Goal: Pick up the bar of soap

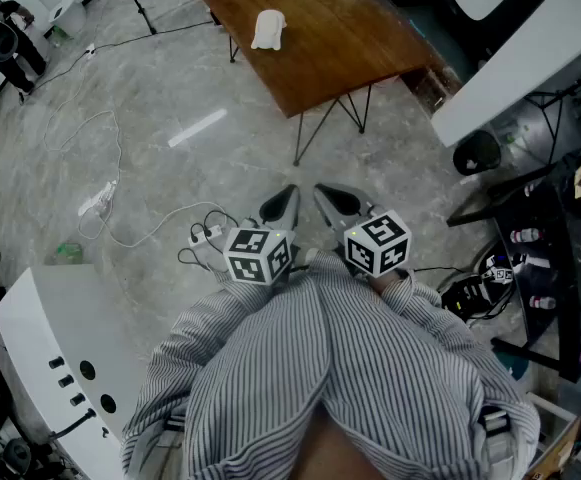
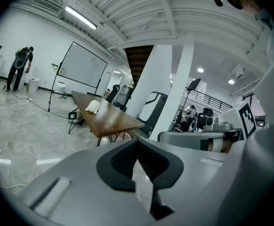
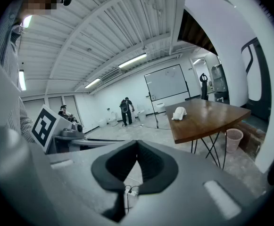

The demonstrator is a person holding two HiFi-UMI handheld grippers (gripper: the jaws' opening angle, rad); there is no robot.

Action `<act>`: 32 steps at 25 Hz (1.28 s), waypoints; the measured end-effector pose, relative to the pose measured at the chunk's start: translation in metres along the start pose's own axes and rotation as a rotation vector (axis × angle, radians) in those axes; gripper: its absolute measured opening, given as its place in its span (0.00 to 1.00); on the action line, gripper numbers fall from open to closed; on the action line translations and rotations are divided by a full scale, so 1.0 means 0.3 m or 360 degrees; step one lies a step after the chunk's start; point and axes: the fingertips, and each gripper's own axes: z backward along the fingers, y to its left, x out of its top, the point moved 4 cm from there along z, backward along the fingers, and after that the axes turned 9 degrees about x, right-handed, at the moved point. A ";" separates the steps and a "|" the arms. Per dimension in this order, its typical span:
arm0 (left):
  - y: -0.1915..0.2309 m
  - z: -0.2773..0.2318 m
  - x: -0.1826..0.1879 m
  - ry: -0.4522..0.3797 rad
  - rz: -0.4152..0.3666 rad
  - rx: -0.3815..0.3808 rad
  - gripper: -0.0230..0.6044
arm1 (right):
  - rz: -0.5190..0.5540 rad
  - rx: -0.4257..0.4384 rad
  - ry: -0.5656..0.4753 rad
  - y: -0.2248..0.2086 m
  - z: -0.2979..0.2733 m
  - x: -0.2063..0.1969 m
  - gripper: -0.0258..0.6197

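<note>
A white, lumpy bar of soap [image 1: 268, 29] lies on a brown wooden table [image 1: 350, 48] across the room; it also shows in the left gripper view [image 2: 94, 106] and the right gripper view [image 3: 178, 113]. Both grippers are held close to the person's striped shirt, far short of the table, pointing toward it. My left gripper [image 1: 288, 194] is shut and empty, its tips touching [image 2: 137, 143]. Beside it, my right gripper [image 1: 322, 192] is also shut with nothing in it [image 3: 137, 144].
A power strip with cables [image 1: 205, 236] lies on the grey floor between me and the table. A white machine [image 1: 60, 338] stands at lower left, black racks [image 1: 550, 238] at right. A person [image 1: 5, 38] stands far off. A translucent bin [image 3: 233, 139] sits by the table.
</note>
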 end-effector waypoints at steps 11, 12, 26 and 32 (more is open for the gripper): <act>-0.017 -0.048 0.002 0.0041 -0.0030 -0.0008 0.04 | -0.0001 0.0010 0.0028 -0.020 -0.002 -0.010 0.04; -0.017 -0.051 0.003 0.0042 -0.0028 -0.0005 0.04 | 0.0000 0.0008 0.0033 -0.023 -0.002 -0.010 0.04; 0.004 -0.122 0.018 0.0020 0.0017 0.0091 0.04 | 0.0009 0.0050 -0.0059 -0.128 -0.014 0.045 0.04; -0.017 -0.184 -0.019 0.0042 0.0063 0.0129 0.04 | 0.0002 0.0072 -0.0031 -0.208 -0.002 0.033 0.04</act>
